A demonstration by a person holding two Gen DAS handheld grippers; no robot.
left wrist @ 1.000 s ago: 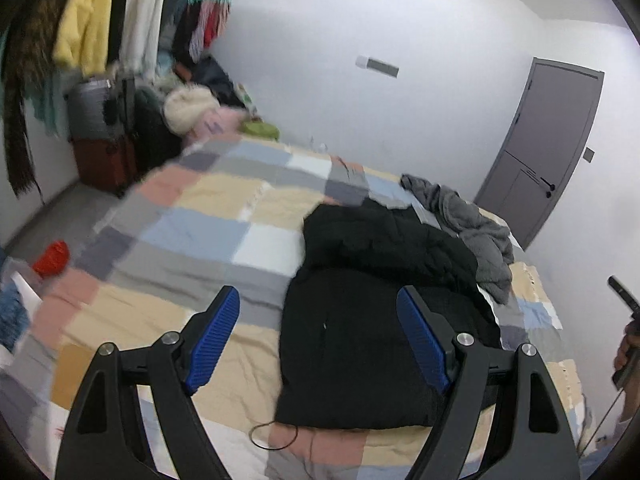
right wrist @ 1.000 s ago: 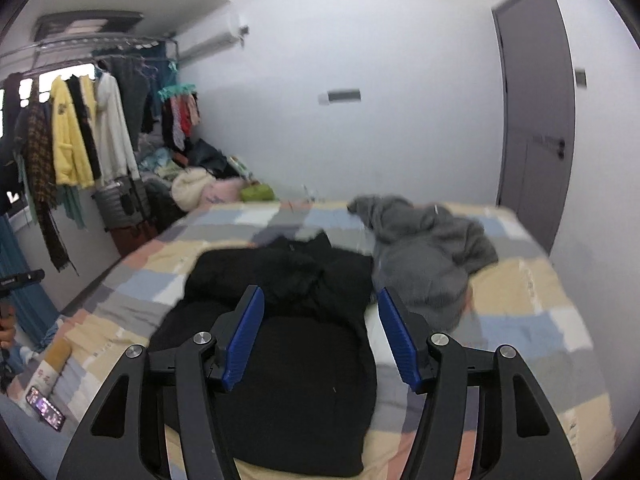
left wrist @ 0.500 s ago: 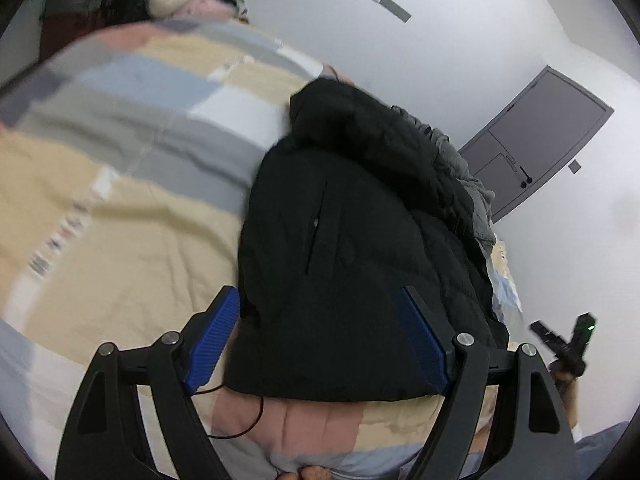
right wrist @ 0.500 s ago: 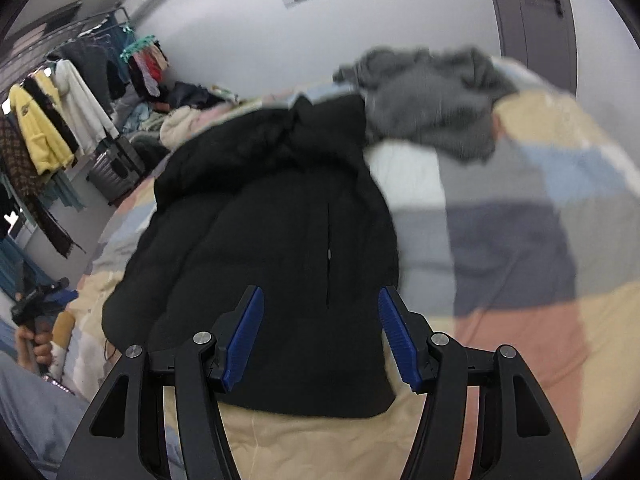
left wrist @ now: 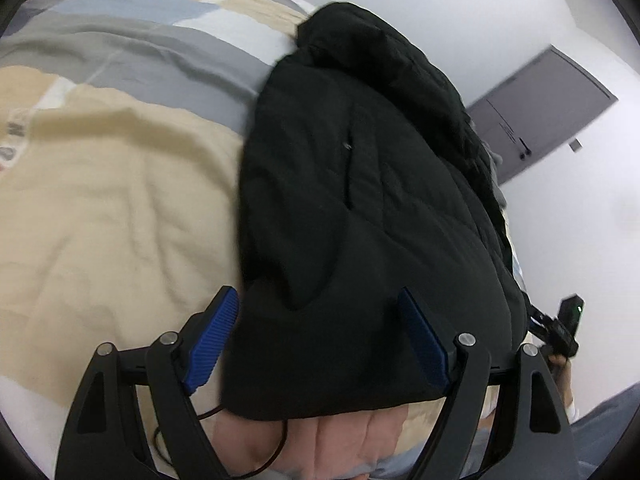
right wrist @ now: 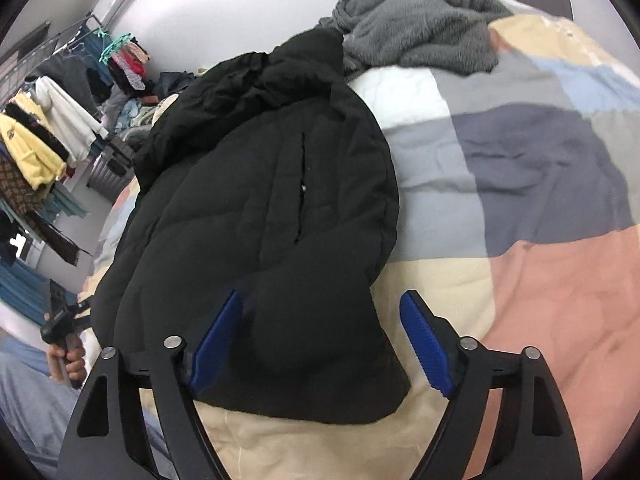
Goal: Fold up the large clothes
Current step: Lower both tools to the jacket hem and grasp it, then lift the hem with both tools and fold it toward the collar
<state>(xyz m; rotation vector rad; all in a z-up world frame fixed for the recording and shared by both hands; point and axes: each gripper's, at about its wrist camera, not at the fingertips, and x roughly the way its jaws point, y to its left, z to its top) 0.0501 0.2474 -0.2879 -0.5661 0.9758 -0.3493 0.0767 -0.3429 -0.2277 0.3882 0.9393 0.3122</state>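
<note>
A large black puffer jacket (left wrist: 360, 208) lies on the patchwork bed, hem toward me and hood away; it also shows in the right wrist view (right wrist: 264, 208). My left gripper (left wrist: 320, 332) is open, hovering just over the jacket's near left hem corner. My right gripper (right wrist: 320, 332) is open, just over the near right hem corner. Neither holds anything. The other hand-held gripper shows at the edge of each view (left wrist: 560, 332) (right wrist: 60, 324).
A patchwork quilt (left wrist: 100, 200) covers the bed. A crumpled grey fleece garment (right wrist: 420, 36) lies beyond the jacket's hood. A thin black cord (left wrist: 276, 448) lies on the quilt by the hem. A clothes rack (right wrist: 48, 136) stands at the left; a grey door (left wrist: 540, 112) is at the far right.
Both grippers have dropped and moved forward toward the jacket's near hem, so the jacket fills both views. Both stay open.
</note>
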